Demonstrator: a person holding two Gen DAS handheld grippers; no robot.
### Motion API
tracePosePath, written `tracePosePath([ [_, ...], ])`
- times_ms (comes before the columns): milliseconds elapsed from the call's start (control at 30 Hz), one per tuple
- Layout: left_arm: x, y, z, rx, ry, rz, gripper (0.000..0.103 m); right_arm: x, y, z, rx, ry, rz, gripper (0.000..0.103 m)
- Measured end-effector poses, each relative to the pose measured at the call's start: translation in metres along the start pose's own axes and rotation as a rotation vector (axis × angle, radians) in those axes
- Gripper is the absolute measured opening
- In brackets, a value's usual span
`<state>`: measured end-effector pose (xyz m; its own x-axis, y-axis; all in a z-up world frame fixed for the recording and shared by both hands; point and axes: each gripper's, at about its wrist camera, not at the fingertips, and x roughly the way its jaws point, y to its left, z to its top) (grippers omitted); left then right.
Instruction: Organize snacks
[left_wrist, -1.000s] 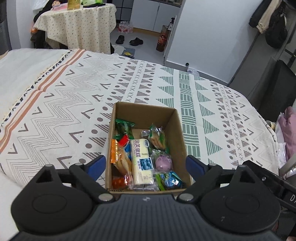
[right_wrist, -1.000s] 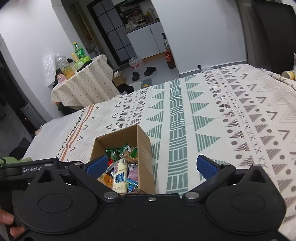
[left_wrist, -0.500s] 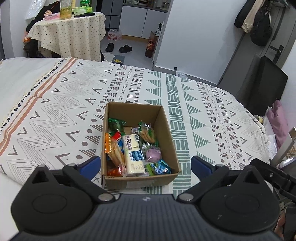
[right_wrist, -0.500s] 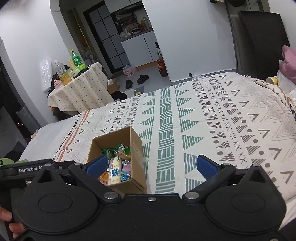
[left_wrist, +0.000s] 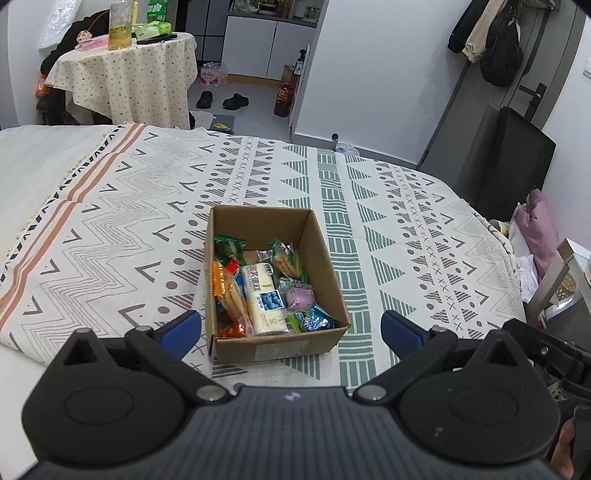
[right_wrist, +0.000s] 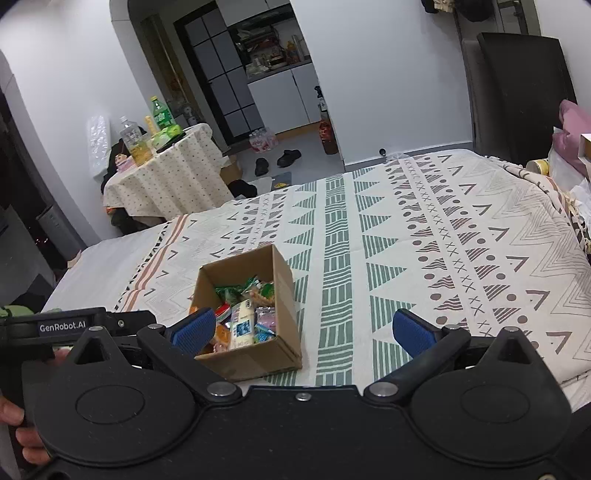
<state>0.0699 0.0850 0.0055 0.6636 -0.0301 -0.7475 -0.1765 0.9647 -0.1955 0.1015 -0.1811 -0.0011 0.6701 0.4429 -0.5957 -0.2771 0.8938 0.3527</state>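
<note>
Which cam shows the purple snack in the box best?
Left wrist: the purple snack lies in plain view from above in the cardboard box. Right wrist shows it smaller, at a slant, beside the box wall.

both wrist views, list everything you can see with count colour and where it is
cardboard box: one, brown, open, on the bedspread
snack packets: several, mixed colours, inside the box
bedspread: one, cream with green and grey patterns, over the bed
round table: one, dotted cream cloth, far left, bottles on top
shoes: two, black, on the floor
left hand-held gripper: one, black with blue pads, open, empty, its jaws have just been opening
right hand-held gripper: one, same colours, open, empty
</note>
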Motion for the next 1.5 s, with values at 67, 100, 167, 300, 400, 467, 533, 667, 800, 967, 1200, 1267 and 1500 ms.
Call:
tracePosePath([
  [67,-0.005,0.002,-0.001,0.006,-0.006,-0.004,0.103,-0.006,0.001,-0.002,-0.003,-0.004,-0.001,0.103],
  [100,-0.008,0.003,-0.001,0.010,-0.009,-0.005,0.103,-0.008,0.002,-0.002,-0.002,-0.007,-0.005,0.103],
  [167,-0.013,0.004,-0.003,0.017,-0.016,-0.009,0.103,-0.013,0.001,-0.002,0.004,-0.013,-0.011,0.103],
  [300,-0.024,0.005,-0.005,0.032,-0.026,-0.011,0.103,-0.024,0.001,-0.004,0.007,-0.028,-0.016,0.103],
  [400,-0.032,0.005,-0.007,0.038,-0.037,-0.013,0.103,-0.031,0.002,-0.007,0.005,-0.033,-0.010,0.103],
  [467,-0.036,0.005,-0.009,0.041,-0.043,-0.012,0.103,-0.034,0.004,-0.009,0.001,-0.036,-0.002,0.103],
  [533,-0.041,0.003,-0.010,0.048,-0.048,-0.013,0.103,-0.036,0.006,-0.009,-0.006,-0.036,0.005,0.103],
  [667,-0.049,0.002,-0.014,0.061,-0.061,-0.013,0.103,-0.040,0.011,-0.012,-0.028,-0.034,0.020,0.103],
  [800,-0.054,0.002,-0.017,0.065,-0.069,-0.010,0.103,-0.041,0.013,-0.013,-0.026,-0.034,0.034,0.103],
  [967,-0.056,0.001,-0.019,0.076,-0.069,-0.004,0.103,-0.043,0.012,-0.015,-0.020,-0.035,0.044,0.103],
  [1200,-0.053,-0.001,-0.020,0.087,-0.062,0.003,0.103,-0.042,0.009,-0.016,-0.017,-0.030,0.048,0.103],
  [1267,-0.053,-0.001,-0.021,0.085,-0.062,0.004,0.103,-0.040,0.008,-0.016,-0.013,-0.025,0.049,0.103],
  [1500,-0.049,-0.001,-0.020,0.087,-0.056,0.012,0.103,-0.038,0.006,-0.016,-0.010,-0.021,0.055,0.103],
])
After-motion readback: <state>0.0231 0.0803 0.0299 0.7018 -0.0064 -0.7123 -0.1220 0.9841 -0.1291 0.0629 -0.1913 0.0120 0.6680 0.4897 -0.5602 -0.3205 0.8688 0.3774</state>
